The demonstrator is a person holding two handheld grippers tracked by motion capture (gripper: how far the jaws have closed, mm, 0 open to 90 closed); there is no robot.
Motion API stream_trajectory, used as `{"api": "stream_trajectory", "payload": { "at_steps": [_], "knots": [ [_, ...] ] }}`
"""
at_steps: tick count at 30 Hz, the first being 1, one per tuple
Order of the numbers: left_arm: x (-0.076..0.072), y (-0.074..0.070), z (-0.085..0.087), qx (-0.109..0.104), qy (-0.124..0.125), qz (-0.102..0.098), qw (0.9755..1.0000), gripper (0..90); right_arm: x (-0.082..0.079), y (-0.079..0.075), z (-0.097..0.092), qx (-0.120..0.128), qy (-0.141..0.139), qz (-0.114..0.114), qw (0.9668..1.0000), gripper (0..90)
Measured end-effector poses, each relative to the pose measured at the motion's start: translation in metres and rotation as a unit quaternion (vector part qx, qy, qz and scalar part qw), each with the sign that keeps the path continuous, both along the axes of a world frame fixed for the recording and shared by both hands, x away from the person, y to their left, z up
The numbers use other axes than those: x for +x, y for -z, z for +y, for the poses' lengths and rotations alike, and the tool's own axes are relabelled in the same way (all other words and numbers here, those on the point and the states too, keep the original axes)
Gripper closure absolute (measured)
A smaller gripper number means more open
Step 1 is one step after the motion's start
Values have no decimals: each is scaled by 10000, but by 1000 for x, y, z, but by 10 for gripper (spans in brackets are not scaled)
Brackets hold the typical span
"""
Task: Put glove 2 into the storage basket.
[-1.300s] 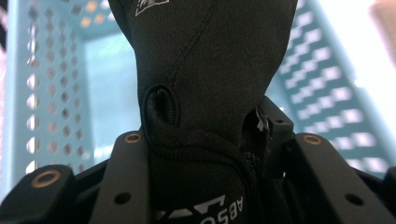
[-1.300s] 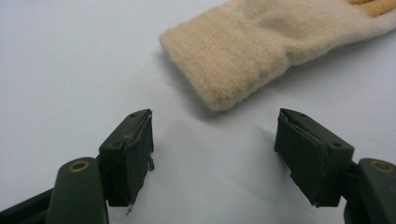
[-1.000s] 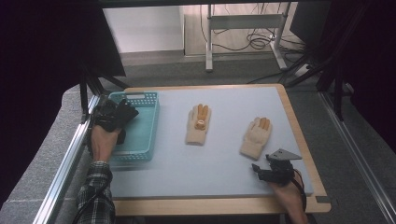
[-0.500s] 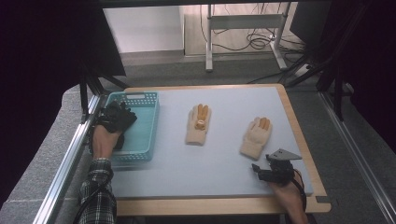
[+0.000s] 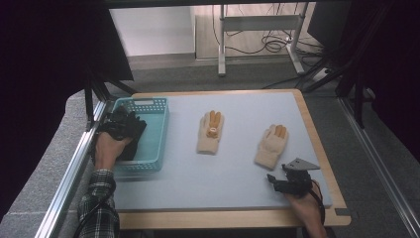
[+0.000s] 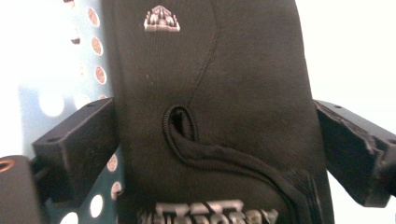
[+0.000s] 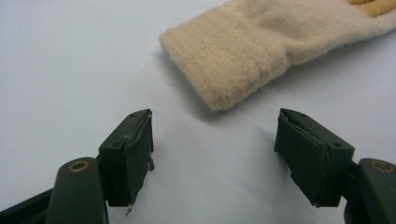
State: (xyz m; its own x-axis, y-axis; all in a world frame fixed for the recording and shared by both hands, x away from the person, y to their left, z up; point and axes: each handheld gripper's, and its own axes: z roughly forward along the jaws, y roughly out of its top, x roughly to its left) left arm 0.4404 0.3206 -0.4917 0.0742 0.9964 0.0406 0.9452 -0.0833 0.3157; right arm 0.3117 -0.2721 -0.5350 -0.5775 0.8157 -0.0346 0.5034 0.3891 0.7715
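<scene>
1. High view, left side: left gripper [image 5: 120, 125] over the near-left part of the turquoise basket [image 5: 157, 130], held by the left hand [image 5: 108, 148] in a plaid sleeve [image 5: 97, 203]. Black glove [image 5: 132, 133] bunched directly under and ahead of the tongs, inside the basket. Contact between pads and glove not readable from this height.

2. High view, right side: right gripper [image 5: 289, 182] low on the pale blue mat [image 5: 198, 188], near the table's front edge, held by the right hand [image 5: 307, 208]. Tongs spread, nothing between them. Nearer cream glove [image 5: 271, 145] just ahead of the tongs, cuff toward them, orange fingertips away. Second cream glove [image 5: 210, 133] farther off, ahead and to the left of the right gripper, between it and the basket.

3. Left gripper view: black glove [image 6: 215, 116] lying between the two black jaws, running lengthwise away from the camera, small pale logo at its far end, lettering at its near end. Jaws just opened wide; spread apart at either flank of the glove, pads not pinching it. Perforated basket wall [image 6: 93, 51] to the left of the left jaw, behind the glove.

4. Right gripper view: jaws spread wide over bare mat [image 7: 60, 70], empty. Cream glove cuff [image 7: 229, 60] just ahead of the tips, slightly right of centre, apart from both pads, lying flat.
</scene>
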Motion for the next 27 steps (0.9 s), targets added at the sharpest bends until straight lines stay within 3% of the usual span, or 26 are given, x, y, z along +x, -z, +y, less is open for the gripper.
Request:
{"api": "stream_trajectory", "payload": {
  "at_steps": [2, 5, 8, 9, 10, 11, 12, 14, 15, 17, 18, 20, 22, 23, 24, 25, 26, 27],
  "knots": [
    [-3, -4, 1, -163, 85, -45, 9998, 33, 0, 0, 0, 0, 1, 0, 10000, 273],
    [-6, -7, 2, -156, 107, -127, 9997, 30, 0, 0, 0, -2, 2, 0, 10000, 273],
    [-12, -15, 6, -222, 134, -377, 9990, 32, 0, 0, 0, -2, 1, -1, 10000, 273],
    [-12, -15, 6, -222, 134, -377, 9990, 34, 0, 0, 0, -2, 1, -1, 10000, 273],
    [-16, -19, 7, -353, 197, -602, 9974, 36, 0, 0, 0, -1, 2, -1, 10000, 273],
    [-16, -19, 7, -353, 197, -602, 9974, 37, 0, 0, 0, -1, 2, -1, 10000, 273],
    [-20, -22, 7, -519, 317, -821, 9948, 37, 0, 0, 0, -1, 3, -1, 10000, 273],
    [-25, -25, 5, -541, 471, -1011, 9923, 37, 0, 0, 0, -1, 3, -1, 10000, 273],
    [-25, -25, 5, -541, 471, -1011, 9923, 36, 0, 0, 0, -1, 3, -1, 10000, 273],
    [-29, -28, 2, -595, 598, -1156, 9897, 34, 0, 0, 0, -3, 2, -2, 10000, 273],
    [-32, -31, -2, -696, 714, -1312, 9863, 33, 0, 0, 0, -3, 3, -2, 10000, 273],
    [-36, -34, -7, -792, 848, -1471, 9823, 24, 0, 0, 0, -3, 3, -1, 10000, 273],
    [-40, -37, -13, -822, 973, -1614, 9786, 20, 0, 0, 0, -3, 3, -1, 10000, 273],
    [-40, -37, -13, -822, 973, -1614, 9786, 17, 0, 0, 0, -3, 3, -1, 10000, 273],
    [-44, -40, -20, -879, 1104, -1772, 9740, 17, 0, 0, 0, 3, 6, -1, 10000, 273],
    [-44, -40, -20, -879, 1104, -1772, 9740, 17, 0, 0, 0, -4, 2, -4, 10000, 273],
    [-48, -43, -28, -950, 1231, -1877, 9698, 16, 0, 0, 0, 4, 6, -2, 10000, 273],
    [-50, -45, -32, -961, 1307, -1916, 9680, 16, 0, 0, 0, -3, 3, -3, 10000, 273]
  ]
}}
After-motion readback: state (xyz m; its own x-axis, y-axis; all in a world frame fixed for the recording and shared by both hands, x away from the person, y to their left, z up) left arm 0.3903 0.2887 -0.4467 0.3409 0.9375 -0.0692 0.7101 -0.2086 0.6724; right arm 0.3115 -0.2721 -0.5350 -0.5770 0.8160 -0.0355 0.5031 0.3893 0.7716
